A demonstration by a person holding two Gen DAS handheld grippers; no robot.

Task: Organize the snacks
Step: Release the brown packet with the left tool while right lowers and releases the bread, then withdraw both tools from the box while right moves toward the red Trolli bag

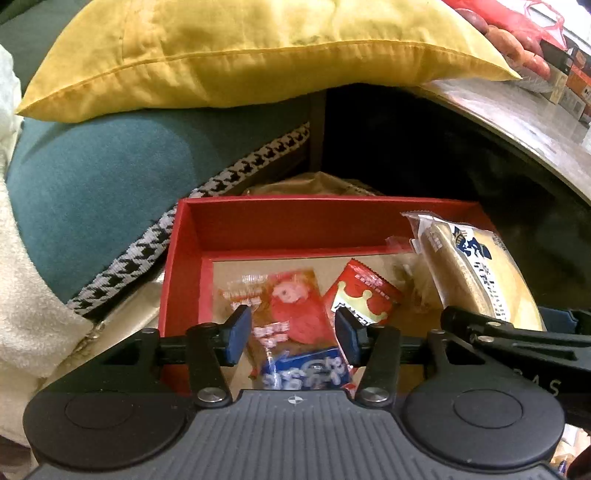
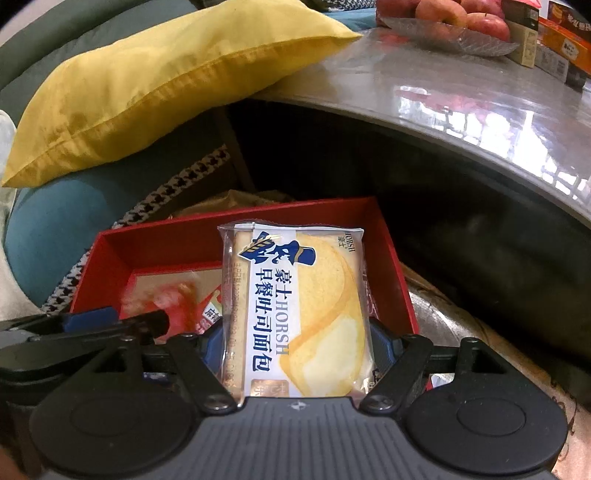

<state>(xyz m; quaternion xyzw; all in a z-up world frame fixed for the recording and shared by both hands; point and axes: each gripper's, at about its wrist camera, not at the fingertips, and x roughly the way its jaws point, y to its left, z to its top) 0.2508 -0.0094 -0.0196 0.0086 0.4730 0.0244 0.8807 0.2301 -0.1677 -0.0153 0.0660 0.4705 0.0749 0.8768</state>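
A red box [image 1: 280,221] lies open below me, also in the right wrist view [image 2: 177,240]. Inside lie a red cartoon snack packet [image 1: 291,306], a red crown packet [image 1: 364,295] and a blue packet [image 1: 306,373]. My left gripper [image 1: 293,338] is open and empty, hovering over these packets. My right gripper [image 2: 297,347] is shut on a HORSH toast bread packet [image 2: 299,306], held over the box's right side; it also shows in the left wrist view [image 1: 476,273]. The right gripper's fingers [image 1: 517,332] reach in from the right.
A yellow pillow [image 1: 258,48] rests on a teal cushion [image 1: 103,184] behind the box. A grey table [image 2: 461,99] curves along the right, holding a glass dish of apples [image 2: 454,22] and boxes [image 2: 561,44]. Cream fabric [image 1: 22,277] lies at the left.
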